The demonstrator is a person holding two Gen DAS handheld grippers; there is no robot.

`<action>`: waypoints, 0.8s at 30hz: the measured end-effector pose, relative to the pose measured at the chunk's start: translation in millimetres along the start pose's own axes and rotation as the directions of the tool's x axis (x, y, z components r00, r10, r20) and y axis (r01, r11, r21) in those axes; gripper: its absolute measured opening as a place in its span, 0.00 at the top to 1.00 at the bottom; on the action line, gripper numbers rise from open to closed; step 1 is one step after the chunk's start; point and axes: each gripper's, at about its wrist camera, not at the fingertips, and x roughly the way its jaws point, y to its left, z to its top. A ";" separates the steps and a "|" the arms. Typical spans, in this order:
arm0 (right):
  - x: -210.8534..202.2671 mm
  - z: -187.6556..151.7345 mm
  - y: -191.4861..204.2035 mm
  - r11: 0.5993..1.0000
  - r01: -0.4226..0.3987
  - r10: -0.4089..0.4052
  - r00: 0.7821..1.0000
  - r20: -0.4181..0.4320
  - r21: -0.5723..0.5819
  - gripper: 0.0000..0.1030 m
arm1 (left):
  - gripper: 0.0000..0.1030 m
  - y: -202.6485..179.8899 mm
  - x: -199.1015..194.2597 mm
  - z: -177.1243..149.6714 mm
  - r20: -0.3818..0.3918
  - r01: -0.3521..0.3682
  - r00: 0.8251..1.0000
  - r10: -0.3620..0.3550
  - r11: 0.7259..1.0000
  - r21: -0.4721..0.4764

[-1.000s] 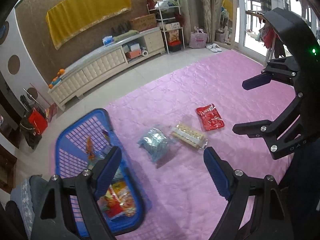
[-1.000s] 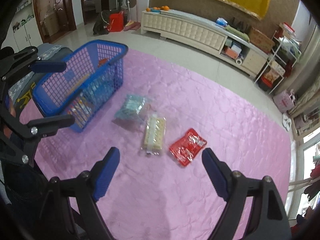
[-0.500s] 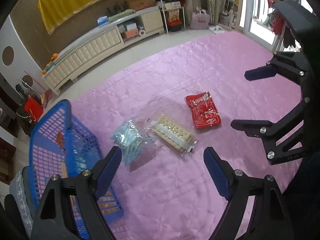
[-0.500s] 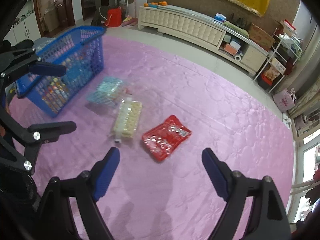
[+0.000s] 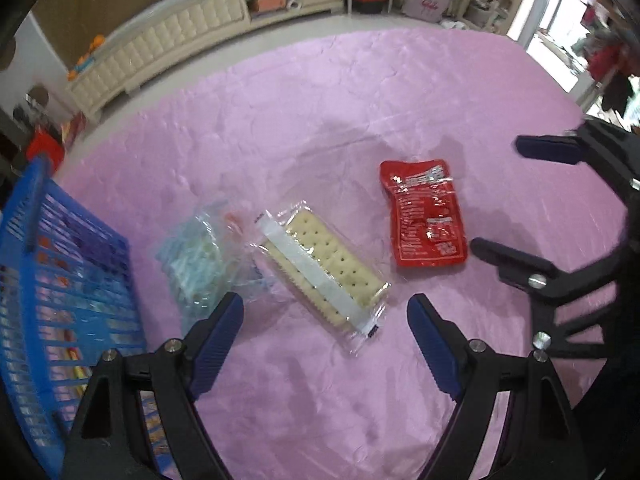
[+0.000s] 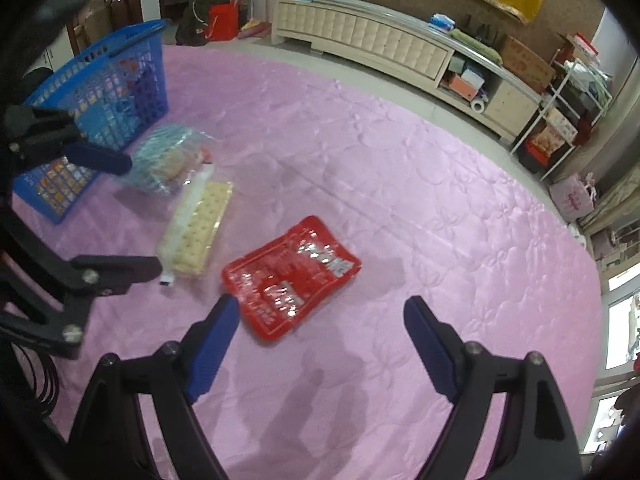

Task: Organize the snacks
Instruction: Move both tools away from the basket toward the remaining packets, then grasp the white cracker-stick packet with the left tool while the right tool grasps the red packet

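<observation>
Three snack packs lie on a pink quilted mat (image 5: 320, 100). A clear pack of pale crackers (image 5: 324, 268) lies just beyond my open left gripper (image 5: 326, 318), whose jaws hold nothing. A crinkly light-blue bag (image 5: 196, 256) sits to its left, a red pouch (image 5: 426, 216) to its right. In the right wrist view the red pouch (image 6: 290, 276) lies just ahead of my open, empty right gripper (image 6: 320, 320), with the crackers (image 6: 198, 228) and blue bag (image 6: 168, 160) further left. A blue mesh basket (image 5: 60, 280) (image 6: 100, 92) holds several snacks.
A long cream cabinet (image 6: 384, 48) runs along the far wall past the mat's edge. A wire shelf rack (image 6: 568, 100) stands at the right. Bags and a red container (image 6: 222, 22) sit on the tiled floor behind the basket. Each gripper shows in the other's view.
Both grippers have sunk toward the mat, so the packs look larger. The left view has swung right, from the basket onto the crackers. The right one has closed in on the red pouch.
</observation>
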 end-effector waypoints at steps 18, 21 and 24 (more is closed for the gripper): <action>6.1 -2.4 -11.2 1.000 -0.010 0.010 1.000 -0.017 0.030 0.16 | 0.48 6.5 62.4 22.6 -0.080 0.014 0.997 -0.020 0.997 -0.074; 7.1 -2.8 -15.3 0.999 -0.025 0.026 0.999 -0.022 0.045 0.15 | 0.56 4.1 60.0 22.0 -0.076 -0.006 0.997 0.003 0.999 -0.042; 9.0 -3.3 -18.0 0.998 -0.042 0.044 0.999 -0.030 0.056 0.16 | 0.56 -1.9 51.2 15.0 -0.052 -0.038 0.998 0.038 0.999 0.004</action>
